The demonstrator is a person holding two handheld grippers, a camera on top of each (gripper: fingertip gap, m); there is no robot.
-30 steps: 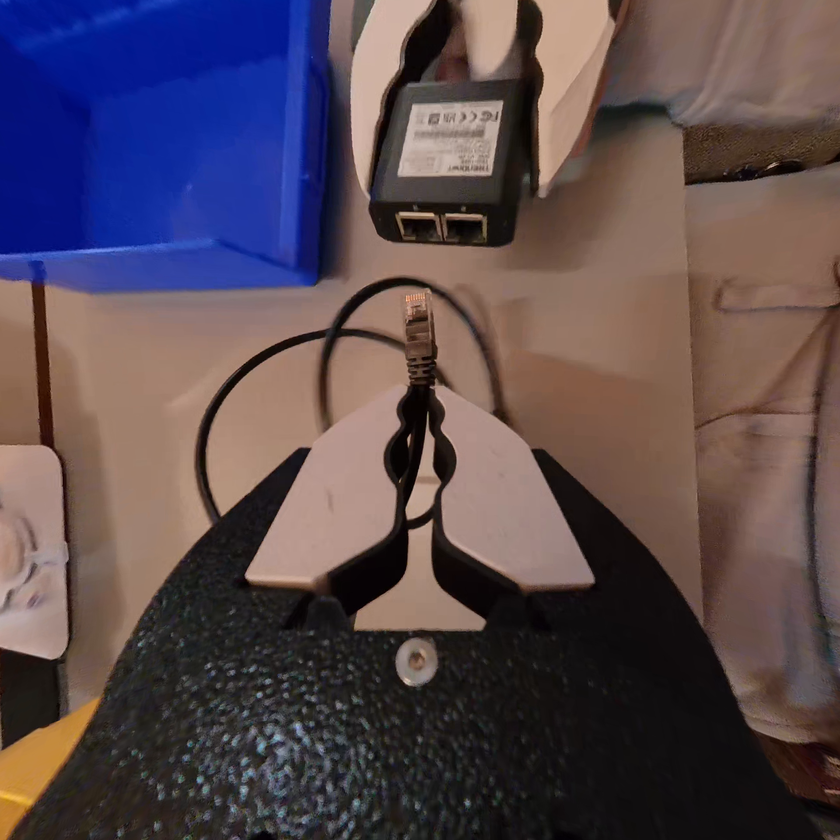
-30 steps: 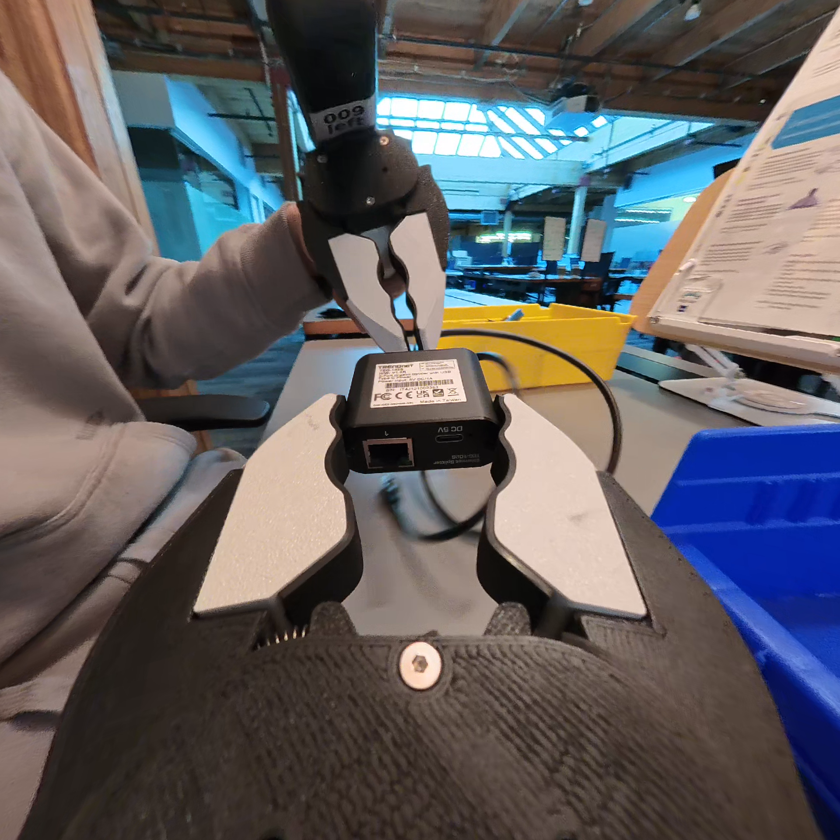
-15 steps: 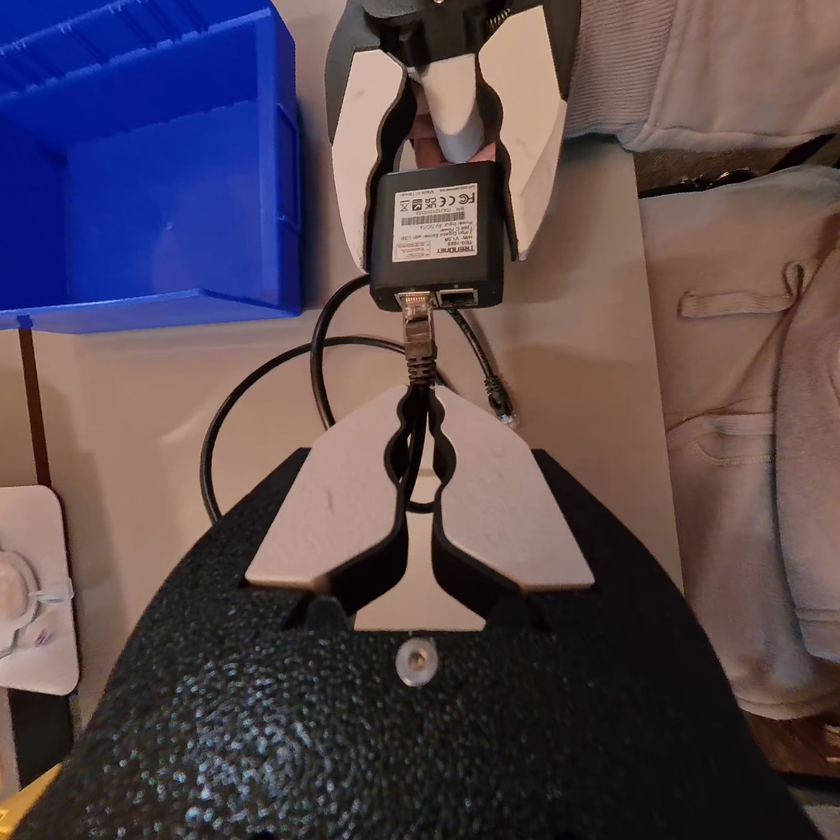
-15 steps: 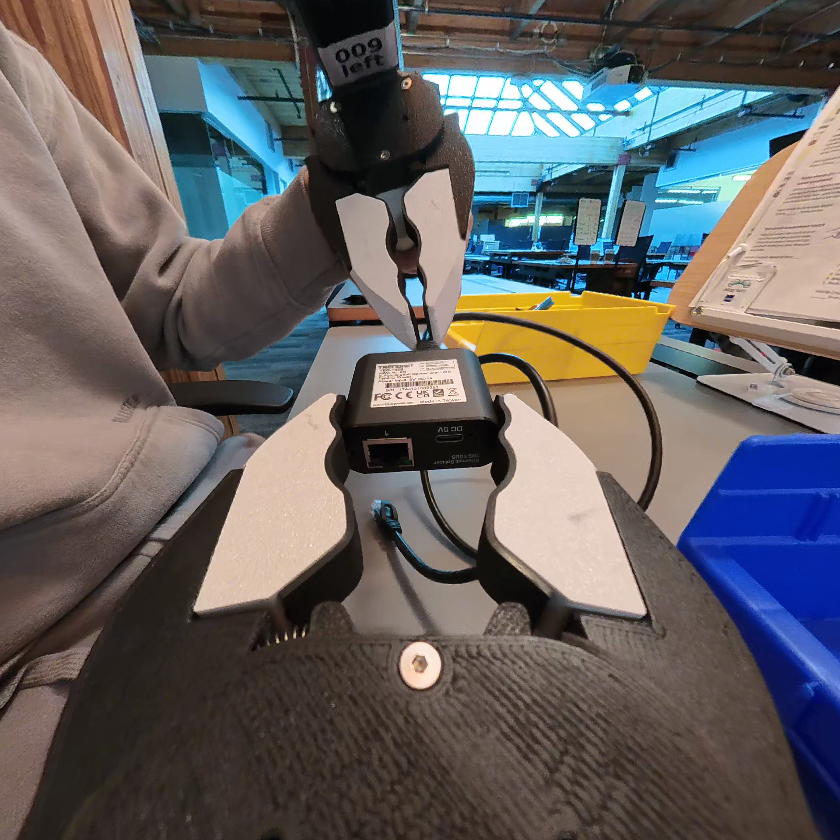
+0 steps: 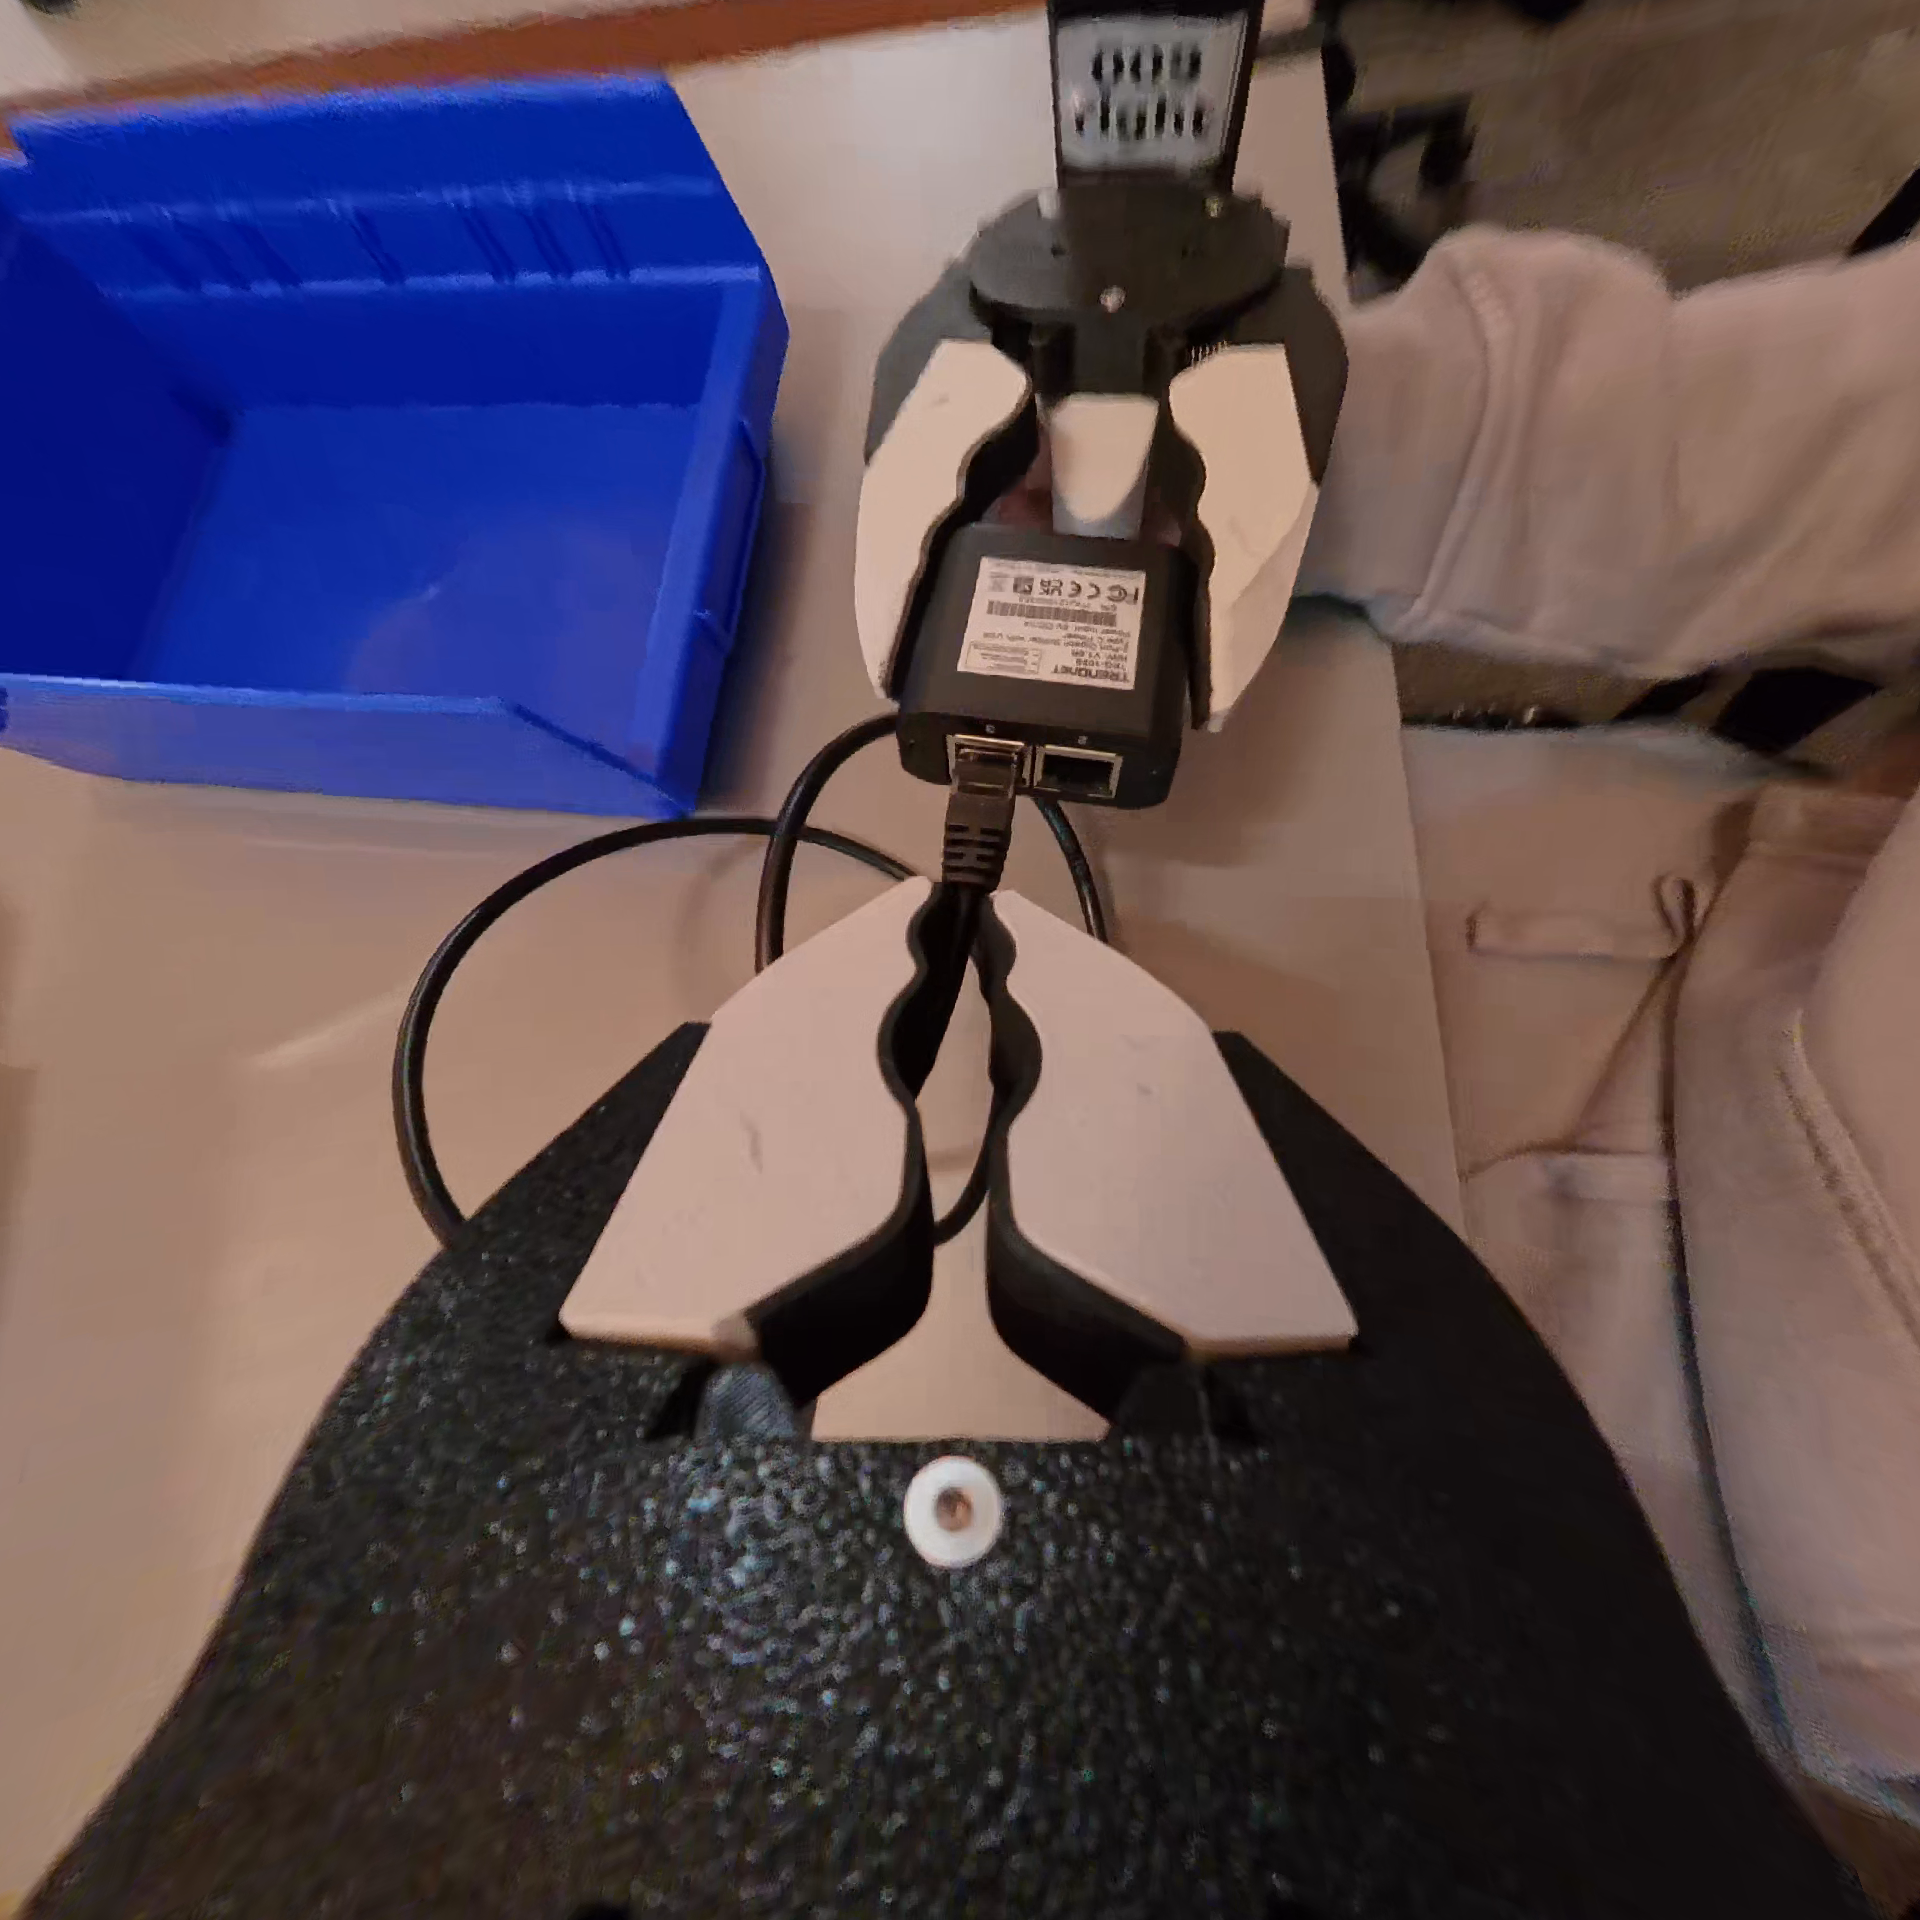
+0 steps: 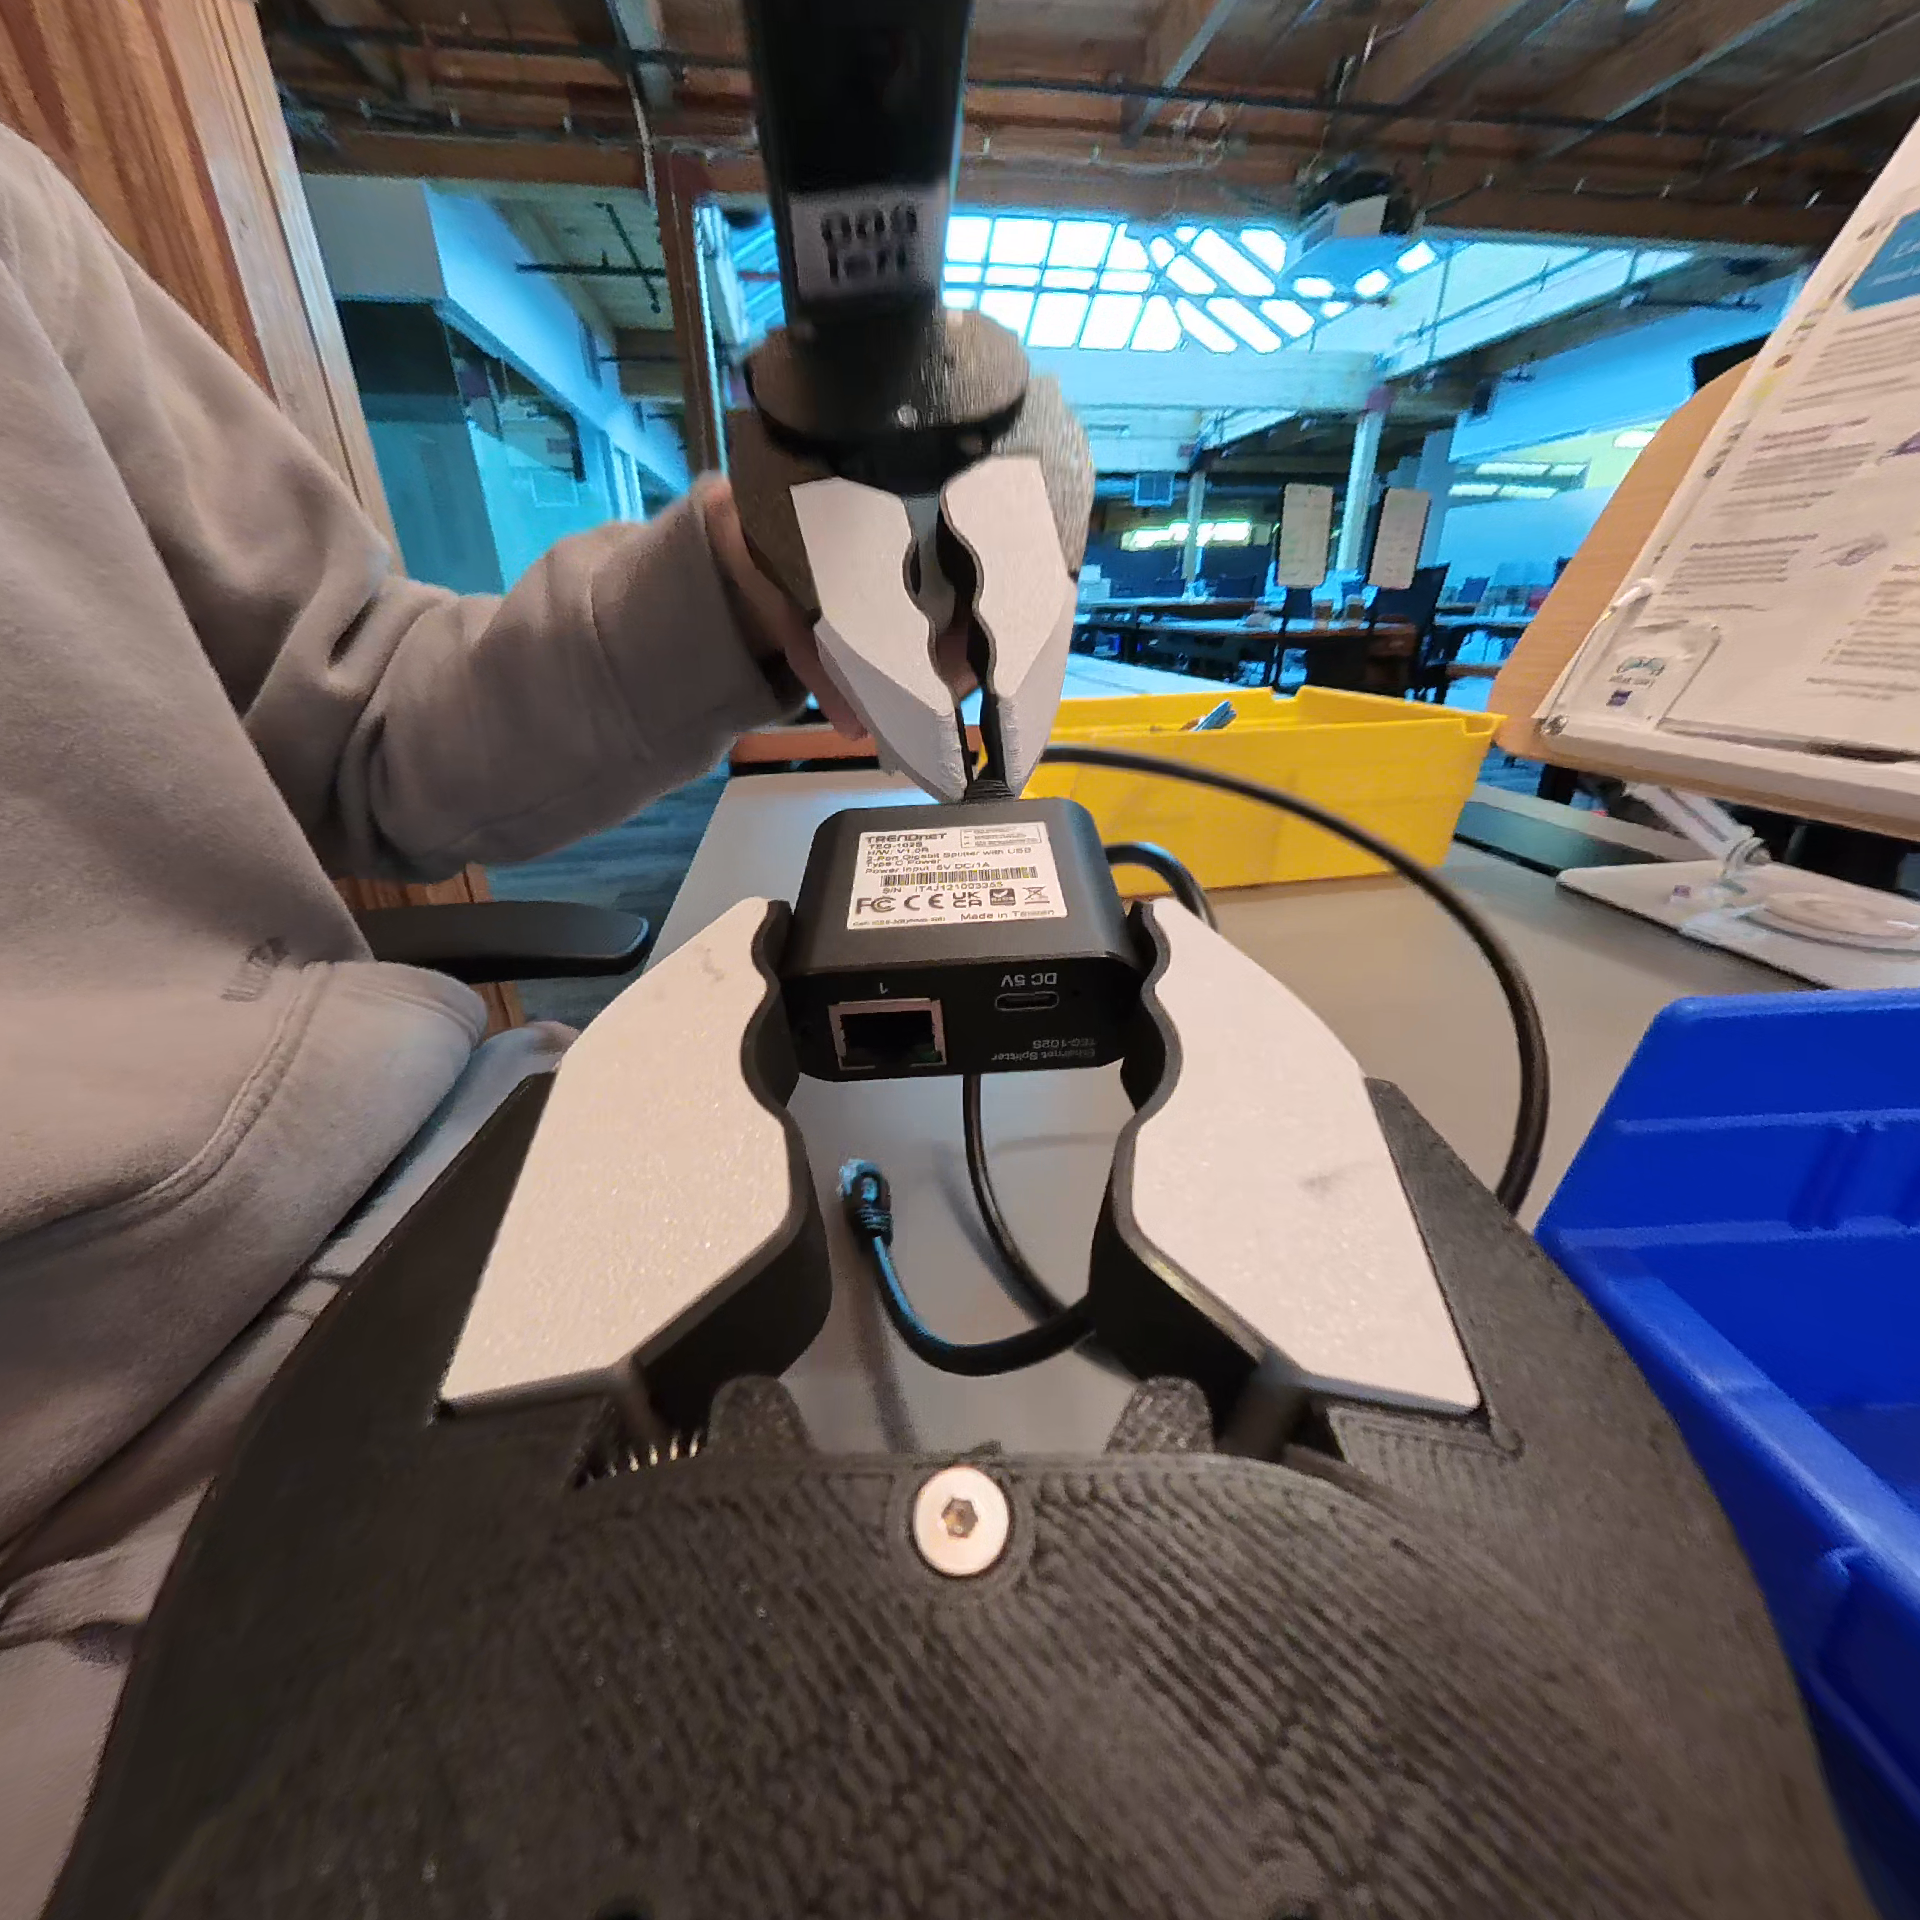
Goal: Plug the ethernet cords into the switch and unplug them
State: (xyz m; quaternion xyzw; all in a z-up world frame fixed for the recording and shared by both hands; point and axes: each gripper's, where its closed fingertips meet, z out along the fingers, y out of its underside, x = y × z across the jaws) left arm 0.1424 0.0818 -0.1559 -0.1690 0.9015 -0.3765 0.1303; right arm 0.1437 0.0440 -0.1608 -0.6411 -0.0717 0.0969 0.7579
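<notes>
Jaws of the left gripper (image 5: 961, 899) are pressed together on a black cord (image 5: 940, 997) just behind its plug (image 5: 980, 784), which sits in the left of two ports on the near face of the switch (image 5: 1044, 665); how deep the plug goes cannot be told, since the port mouth hides its tip. Beside it the right port is bare. The right gripper (image 6: 956, 940) clamps the switch by its two sides and holds it above the table (image 6: 1340, 966), with a label on top and one port and a small slot on the face turned to that camera. From there the plugged face is hidden behind the switch body. Cord loops run under the switch, and the free plug (image 6: 864, 1195) lies on the table between the right gripper's fingers (image 6: 644, 1164). A blue bin (image 5: 395, 436) stands just left of the switch, cut off by the frame. A yellow bin (image 6: 1278, 769) lies farther back. A grey sleeve (image 6: 436, 665) reaches to the left gripper, whose handle tag is blurred.
</notes>
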